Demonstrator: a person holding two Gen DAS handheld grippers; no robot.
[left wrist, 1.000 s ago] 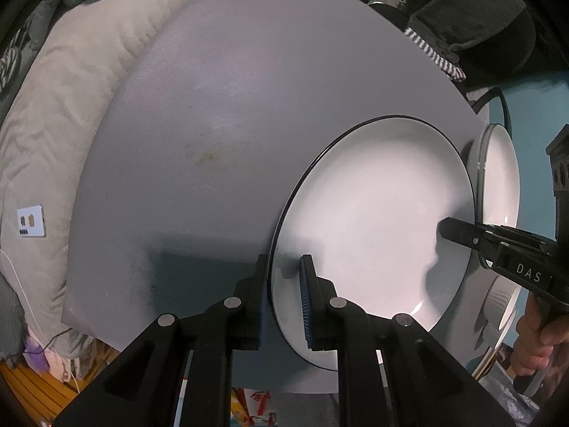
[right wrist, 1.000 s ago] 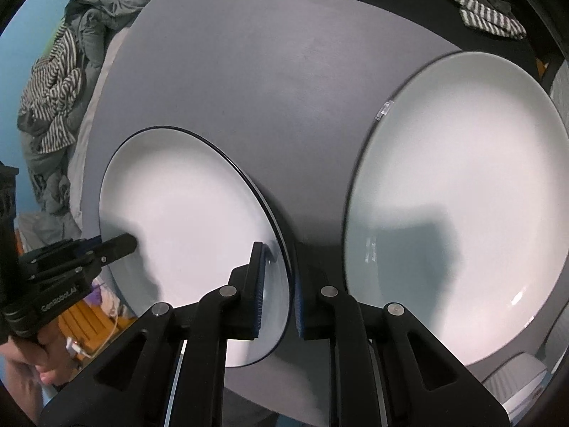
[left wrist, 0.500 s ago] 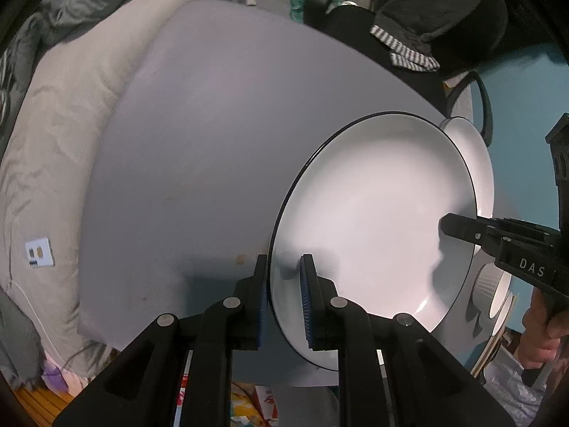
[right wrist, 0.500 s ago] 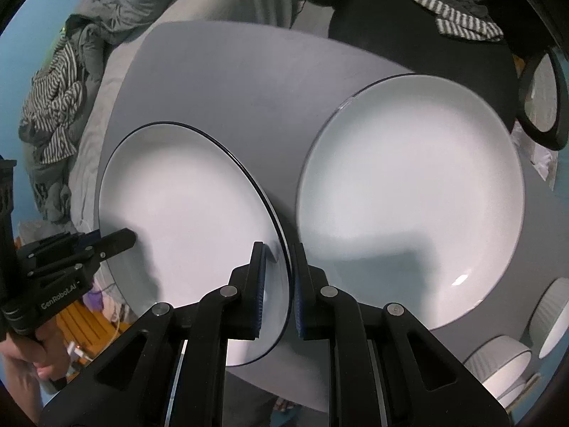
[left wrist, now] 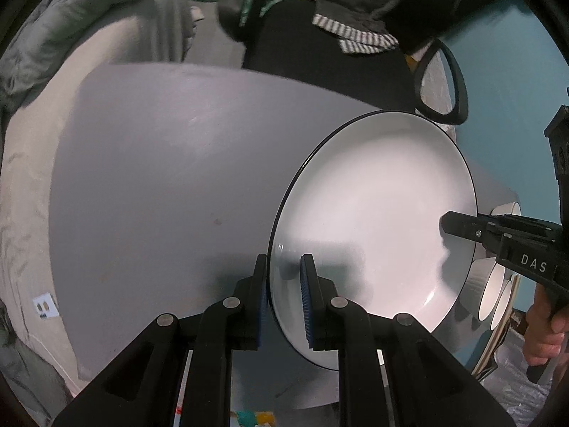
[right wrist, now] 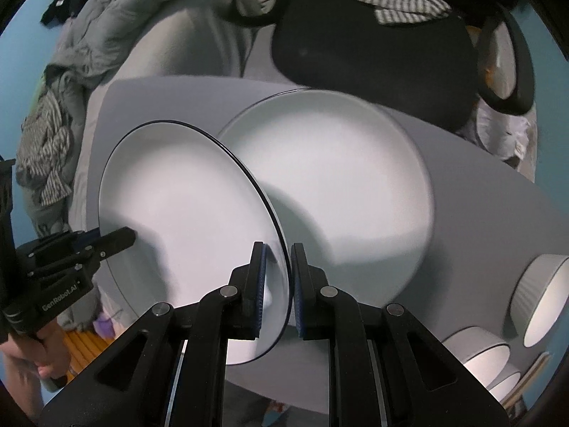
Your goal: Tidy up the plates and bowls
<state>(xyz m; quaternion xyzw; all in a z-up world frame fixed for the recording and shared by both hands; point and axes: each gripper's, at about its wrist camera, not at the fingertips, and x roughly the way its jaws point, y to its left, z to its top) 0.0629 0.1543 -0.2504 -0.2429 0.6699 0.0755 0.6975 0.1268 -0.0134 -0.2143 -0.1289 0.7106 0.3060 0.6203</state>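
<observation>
A white plate with a thin black rim (left wrist: 377, 220) (right wrist: 185, 213) is held in the air between both grippers. My left gripper (left wrist: 283, 277) is shut on its left rim, and shows in the right wrist view (right wrist: 117, 238). My right gripper (right wrist: 274, 270) is shut on its right rim, and shows in the left wrist view (left wrist: 458, 226). A second, like plate (right wrist: 348, 206) lies flat on the grey table (right wrist: 473, 185), partly under the held plate's right edge. Several white ribbed bowls (right wrist: 540, 295) (left wrist: 494, 284) stand at the table's right end.
The grey tabletop (left wrist: 160, 185) stretches left. A black chair (right wrist: 373, 42) with striped cloth stands behind the table. A bed with grey bedding (right wrist: 106, 35) lies at the far left. A beige cover (left wrist: 21, 213) lies left of the table.
Both grippers have lifted the held plate higher and drawn back, so more of the table shows. The plate now overlaps the second plate's left edge. The bowls have come into view.
</observation>
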